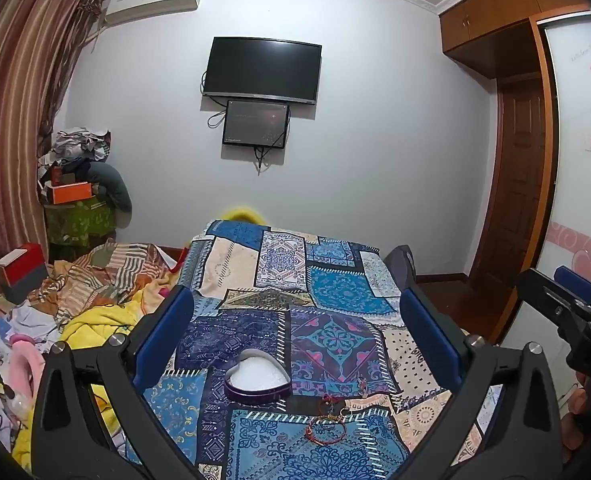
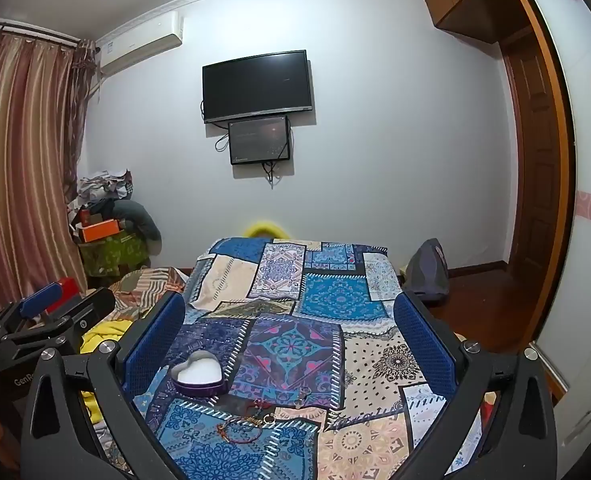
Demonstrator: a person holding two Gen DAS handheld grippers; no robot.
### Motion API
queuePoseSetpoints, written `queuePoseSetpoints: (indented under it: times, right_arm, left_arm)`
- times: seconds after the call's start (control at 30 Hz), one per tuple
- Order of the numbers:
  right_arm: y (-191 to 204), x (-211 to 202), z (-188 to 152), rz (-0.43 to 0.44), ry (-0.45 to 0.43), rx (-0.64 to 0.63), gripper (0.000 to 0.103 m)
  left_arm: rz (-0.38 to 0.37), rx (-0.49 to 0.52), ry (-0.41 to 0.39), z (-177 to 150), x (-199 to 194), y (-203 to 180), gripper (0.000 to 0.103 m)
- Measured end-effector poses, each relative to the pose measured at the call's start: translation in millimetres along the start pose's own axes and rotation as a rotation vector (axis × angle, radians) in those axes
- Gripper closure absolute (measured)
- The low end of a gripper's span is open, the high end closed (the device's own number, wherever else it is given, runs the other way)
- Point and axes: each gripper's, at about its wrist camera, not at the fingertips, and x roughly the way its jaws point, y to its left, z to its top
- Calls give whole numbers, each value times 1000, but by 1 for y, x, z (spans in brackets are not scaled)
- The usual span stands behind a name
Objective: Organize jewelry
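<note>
A purple heart-shaped box (image 1: 257,378) with a white lining lies open on a patchwork cloth (image 1: 327,292). In front of it lie a red cord bracelet (image 1: 327,432), a small red cord piece (image 1: 329,400) and small metal rings. My left gripper (image 1: 295,344) is open and empty, held above the box. My right gripper (image 2: 289,344) is open and empty; in its view the box (image 2: 198,374) sits low left, the red bracelet (image 2: 239,430) nearer, a ring (image 2: 269,419) beside it. Each gripper shows at the edge of the other's view.
The cloth covers a long narrow surface (image 2: 375,364). A messy bed with yellow and striped fabric (image 1: 91,296) lies to the left. A red box (image 1: 17,268) and a pile of things (image 1: 75,184) stand by the curtain. A wardrobe (image 1: 575,160) is at right.
</note>
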Motion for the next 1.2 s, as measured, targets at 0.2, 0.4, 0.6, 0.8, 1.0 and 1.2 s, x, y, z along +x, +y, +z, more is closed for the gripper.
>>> queuePoseSetpoints:
  times: [0.2,0.4,0.6,0.8,1.0,1.2]
  right_arm:
    - [0,0,2,2,3,1,0]
    - [0,0,2,3,5,2,0]
    - [-1,1,2,4,8,4,0]
    - [-1,2,2,1,8,2,0]
    - [-1,3,0,3,15,4,0]
    - [-4,7,-2,2,21,4,0]
  left_arm:
    - [1,2,-2,-1,1,-1,0]
    - [0,0,1,0,1,-1,0]
    - [-1,1,-4,3,2,1,0]
    - [-1,1,-2,3,2,1,0]
    - [0,1,0,3,1,-1,0]
    - [2,1,0,4,1,-3,0]
